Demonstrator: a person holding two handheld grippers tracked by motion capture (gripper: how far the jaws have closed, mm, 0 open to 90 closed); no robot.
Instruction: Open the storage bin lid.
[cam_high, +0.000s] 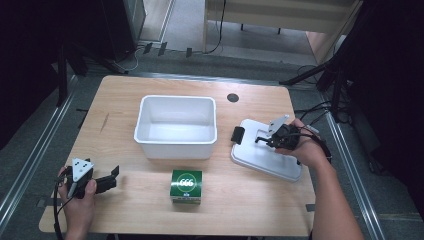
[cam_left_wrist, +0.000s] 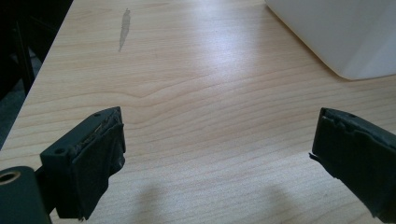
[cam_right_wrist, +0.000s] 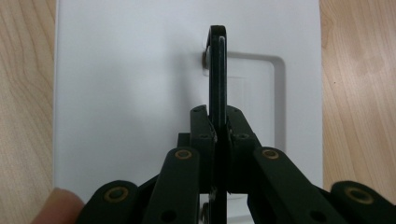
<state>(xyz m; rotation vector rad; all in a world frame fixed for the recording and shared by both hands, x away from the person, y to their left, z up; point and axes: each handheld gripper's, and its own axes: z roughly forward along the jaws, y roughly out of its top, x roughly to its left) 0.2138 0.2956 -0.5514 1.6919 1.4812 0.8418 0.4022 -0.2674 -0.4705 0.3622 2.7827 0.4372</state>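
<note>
**Right gripper clamped on the lid's handle**

The pale wooden table (cam_high: 150, 210) carries everything. Near its middle stands an open white rectangular plastic bin (cam_high: 176, 126). To the right of the bin lies the flat white plastic lid (cam_high: 260, 159), well apart from it, with a black latch tab at the end nearest the bin. In front of the bin, close to the near edge, sits a small green square box with white print (cam_high: 186, 186).

The right gripper (cam_high: 263, 139) is over the lid, its jaws closed tight on the lid's thin black upright handle (cam_right_wrist: 217, 70), which rises from a recessed panel. The left gripper (cam_high: 111, 178) rests at the table's near left corner, jaws spread wide over bare wood with nothing between them.
</note>
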